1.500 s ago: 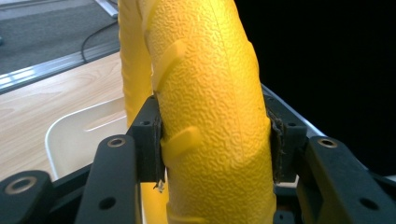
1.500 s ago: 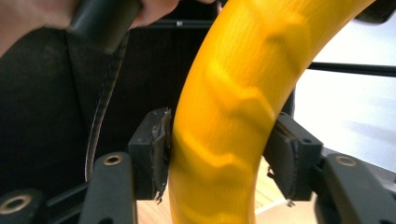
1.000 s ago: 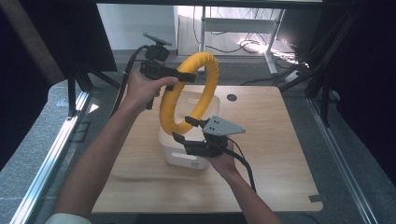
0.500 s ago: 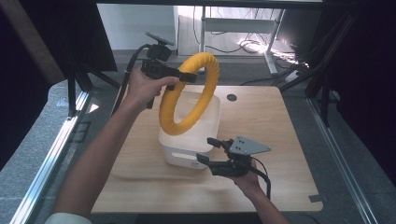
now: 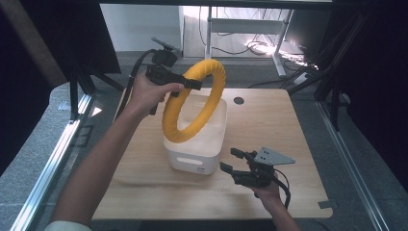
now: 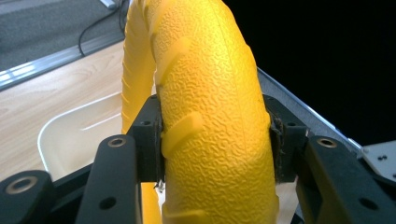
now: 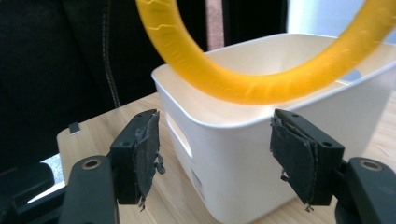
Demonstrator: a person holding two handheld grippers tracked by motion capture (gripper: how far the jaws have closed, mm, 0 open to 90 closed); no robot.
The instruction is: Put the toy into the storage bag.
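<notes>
Above the white bin (image 5: pixel 195 144), my left gripper (image 5: pixel 185 85) clamps the yellow ring (image 5: pixel 192 108) upright.
From above, my right gripper (image 5: pixel 232 161) sits beside the bin; its own camera shows open, empty jaws.

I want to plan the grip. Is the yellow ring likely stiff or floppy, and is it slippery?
Probably fairly stiff: held at one spot by the left gripper, the yellow ring keeps its round shape above the white bin. Its pebbled, ribbed skin likely resists slipping. It seems light, perhaps foam.
</notes>
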